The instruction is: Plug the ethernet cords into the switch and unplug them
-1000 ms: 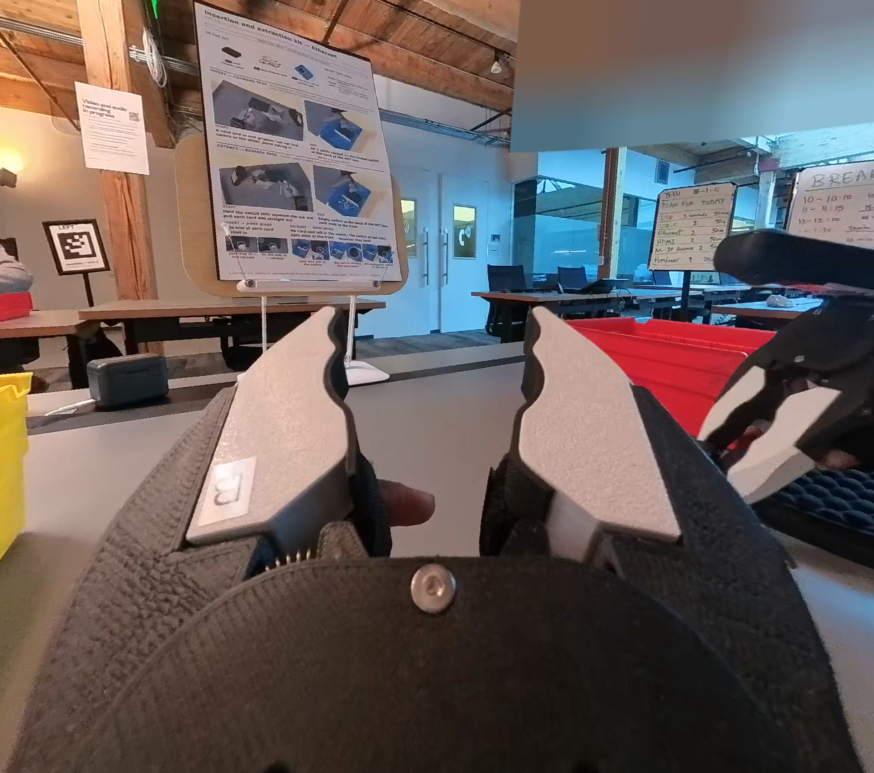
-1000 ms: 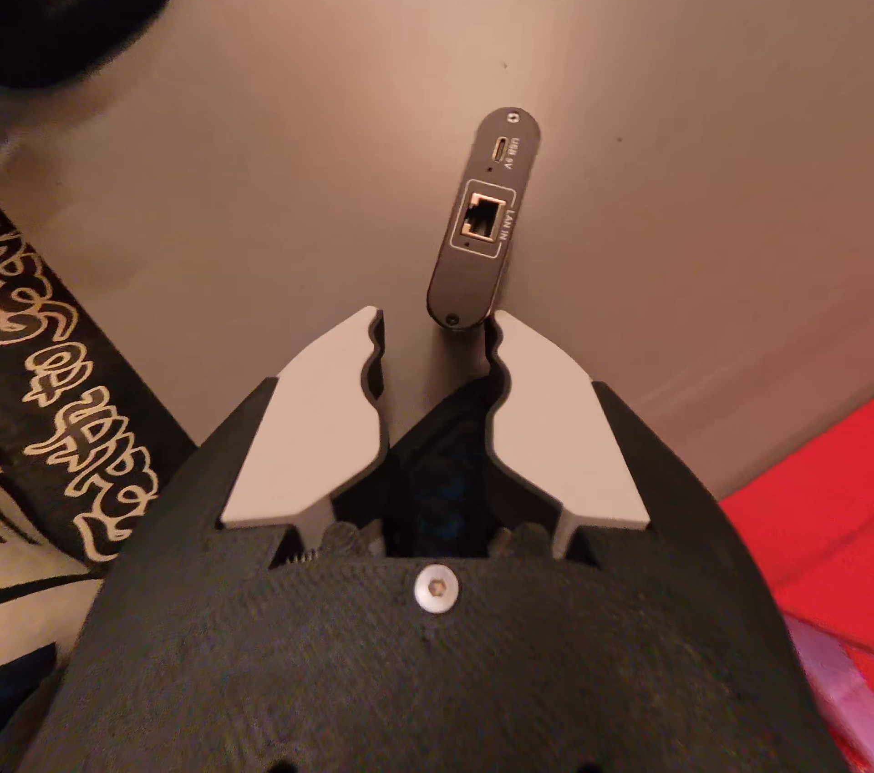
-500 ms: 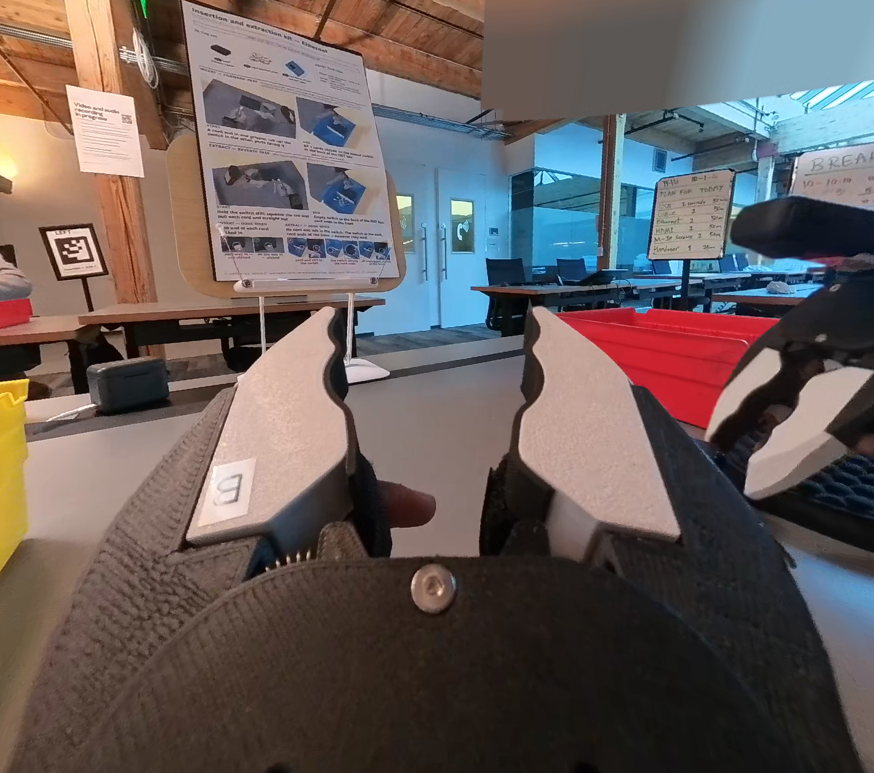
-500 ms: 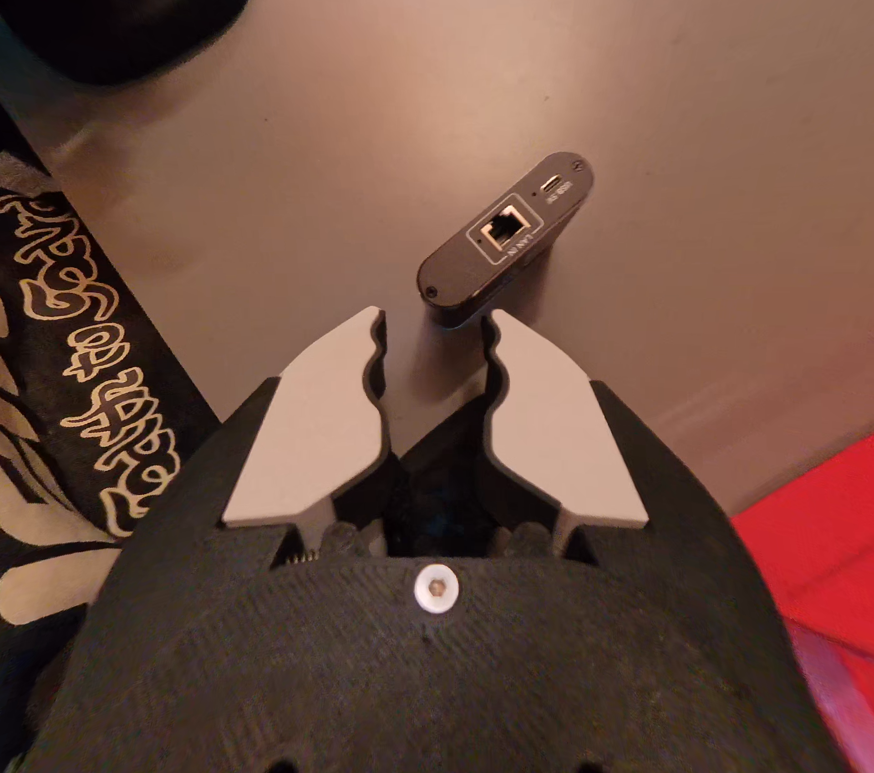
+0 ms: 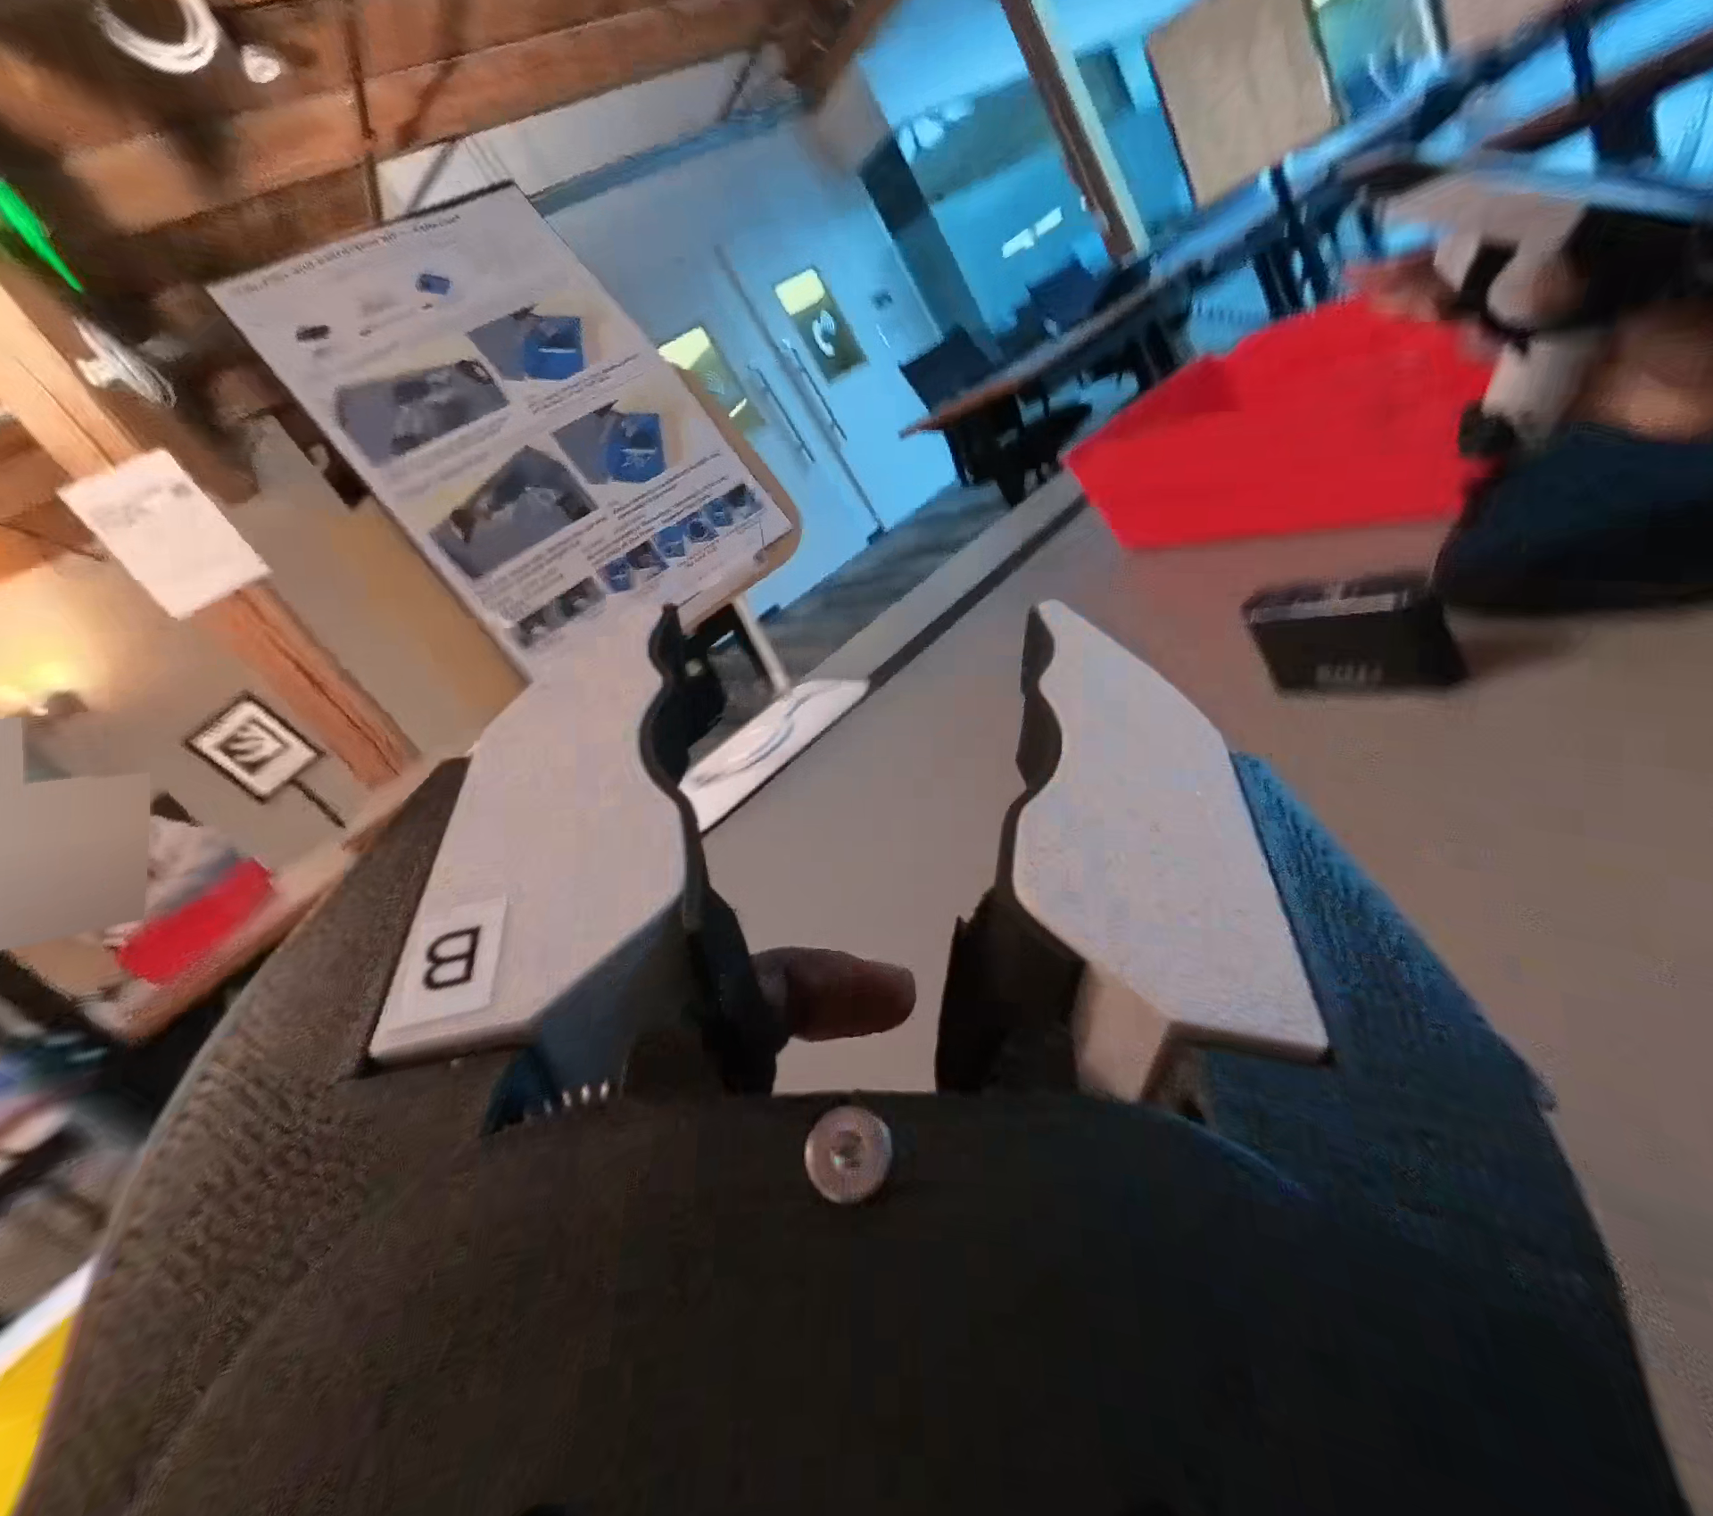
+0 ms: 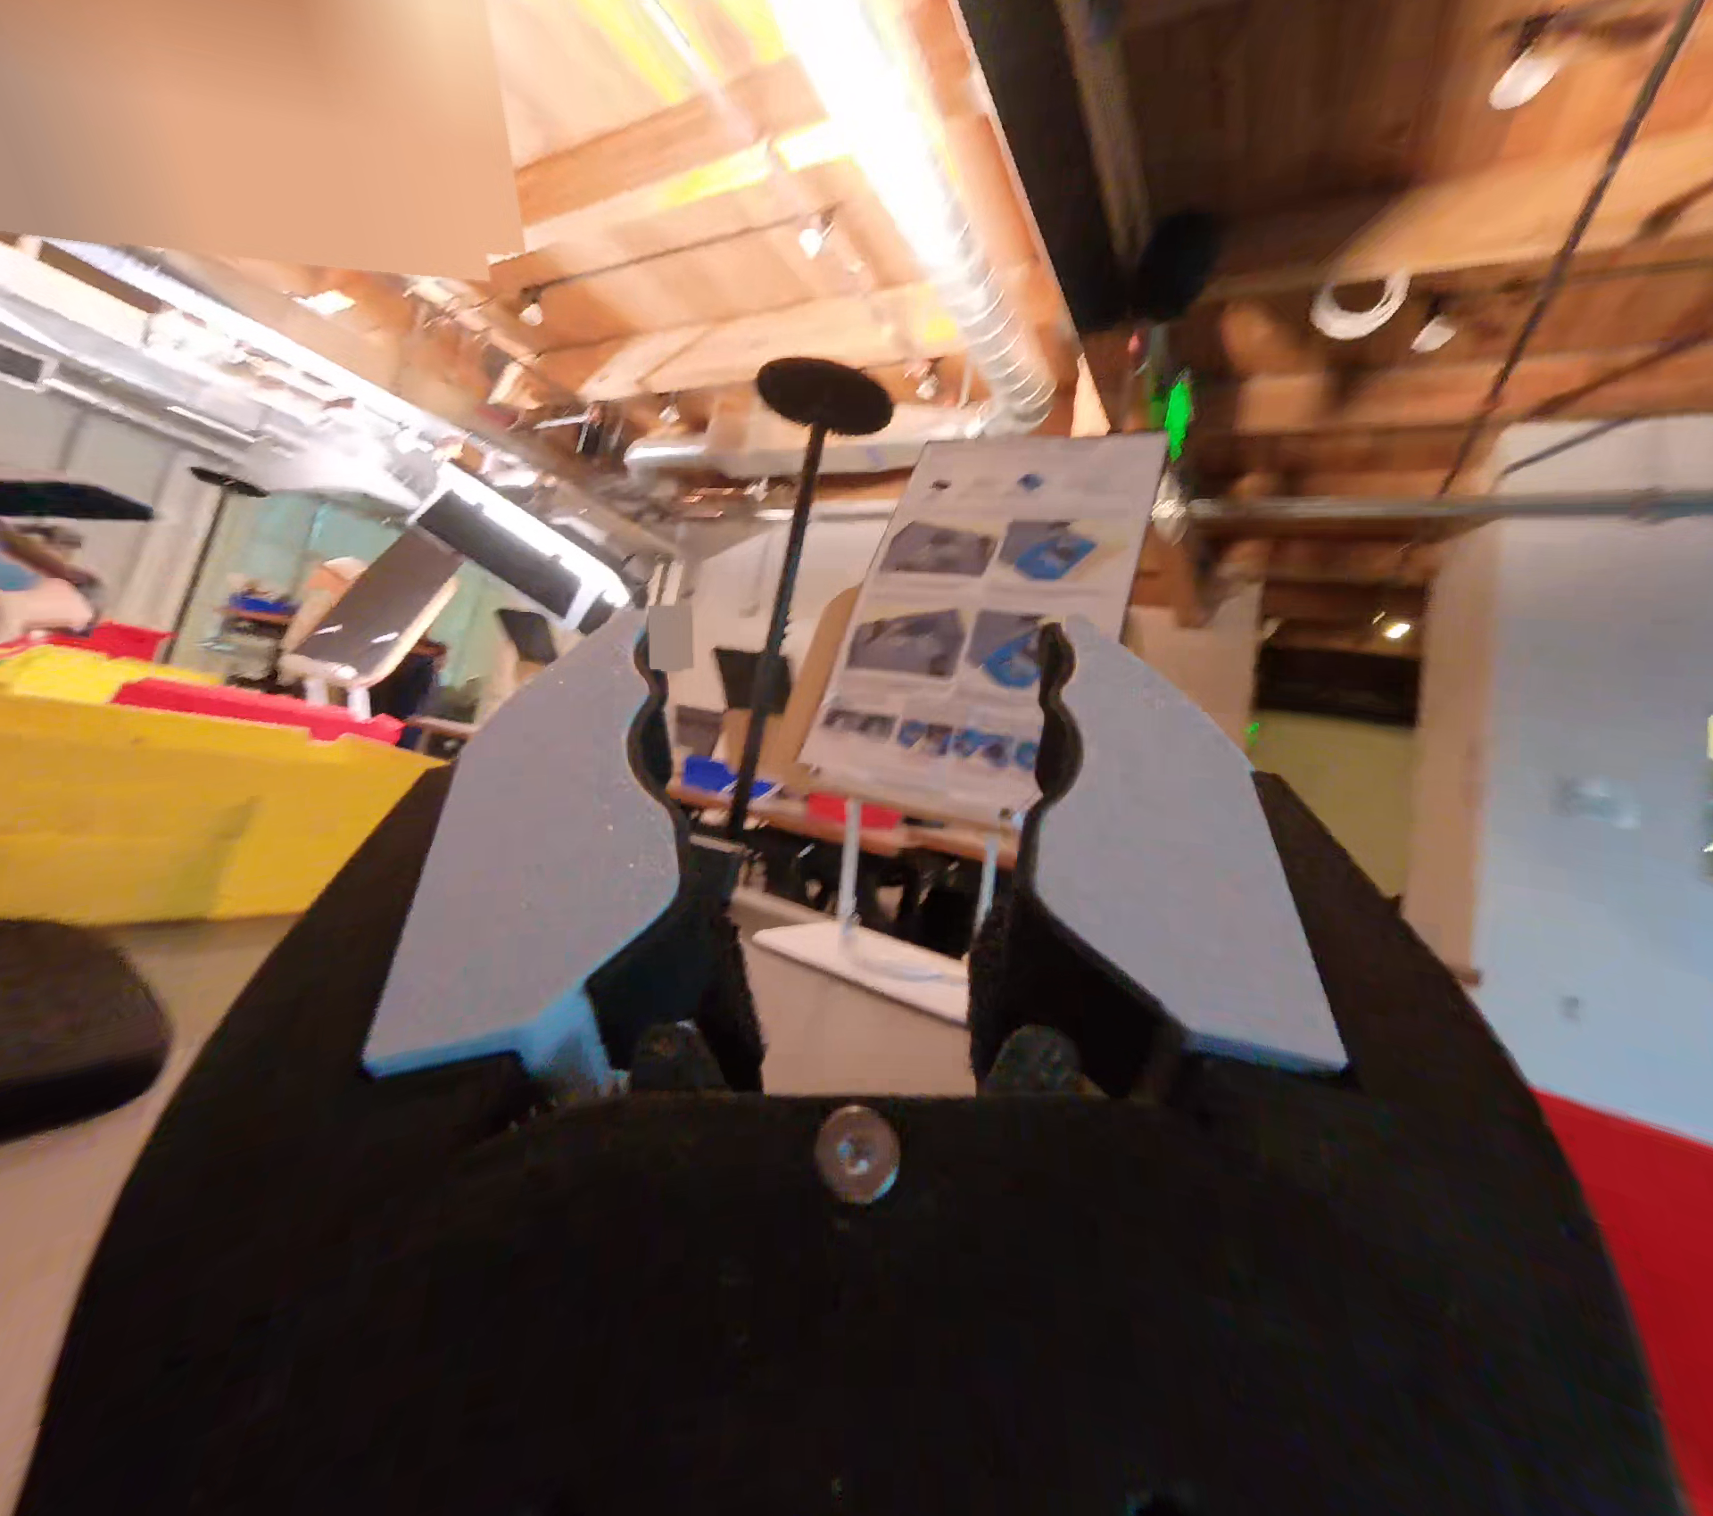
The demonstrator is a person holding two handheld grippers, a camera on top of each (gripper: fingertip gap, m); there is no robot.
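You have one black switch [image 5: 1355, 635], one red bin [image 5: 1279, 442], one yellow bin [image 6: 167, 813], one instruction board [image 5: 519, 433] and two empty grippers, left [image 5: 848, 660] and right [image 6: 857, 660].

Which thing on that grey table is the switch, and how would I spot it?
Start at the grey table in the left wrist view and find the big red bin at its far right. Just in front of that bin lies the switch, a small, flat black box resting on the tabletop. It is the only low, dark, box-shaped thing there, apart from both tools.
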